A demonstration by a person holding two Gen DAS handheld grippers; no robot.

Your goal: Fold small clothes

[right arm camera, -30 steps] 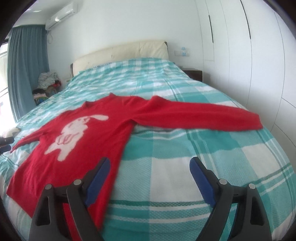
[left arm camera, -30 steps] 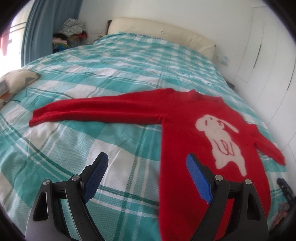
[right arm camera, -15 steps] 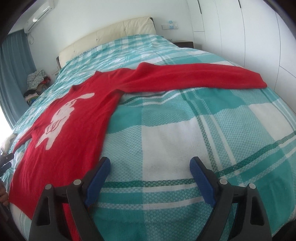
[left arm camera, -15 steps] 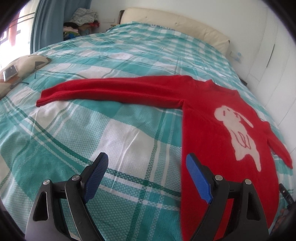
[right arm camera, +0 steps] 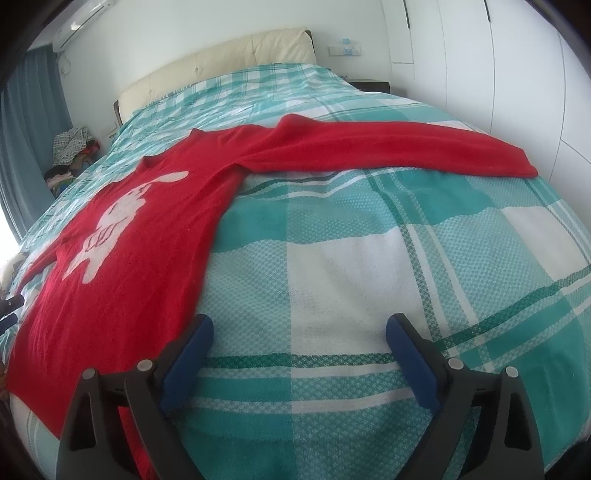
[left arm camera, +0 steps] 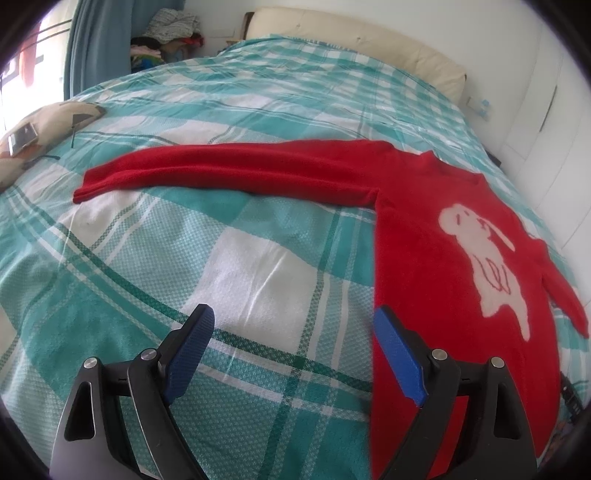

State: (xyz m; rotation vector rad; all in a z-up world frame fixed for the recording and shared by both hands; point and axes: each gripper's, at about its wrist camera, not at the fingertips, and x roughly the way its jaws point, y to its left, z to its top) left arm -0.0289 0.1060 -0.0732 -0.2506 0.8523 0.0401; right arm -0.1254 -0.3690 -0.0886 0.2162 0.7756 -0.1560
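A small red sweater (left arm camera: 436, 258) with a white rabbit on its chest lies flat on the teal-and-white checked bed (left arm camera: 236, 266), sleeves spread wide. In the left wrist view one sleeve (left arm camera: 229, 173) stretches left and the body fills the right side. My left gripper (left arm camera: 293, 325) hovers open over the bedspread just left of the sweater's side edge, nothing between its blue pads. In the right wrist view the sweater (right arm camera: 140, 236) lies at left and its other sleeve (right arm camera: 399, 147) runs right. My right gripper (right arm camera: 299, 332) is open, its jaws still opening, empty above the bedspread beside the hem.
A cream headboard (right arm camera: 221, 70) stands at the bed's far end. A pile of clothes (left arm camera: 166, 33) sits beside a blue curtain (left arm camera: 88, 44). A patterned cushion with a phone on it (left arm camera: 22, 140) lies at the left bed edge. White wardrobe doors (right arm camera: 498, 74) line the right wall.
Both grippers have tipped downward and come closer to the bed, so the sweater now sits higher in each view. The right gripper's jaws stand slightly wider. The sweater has not moved.
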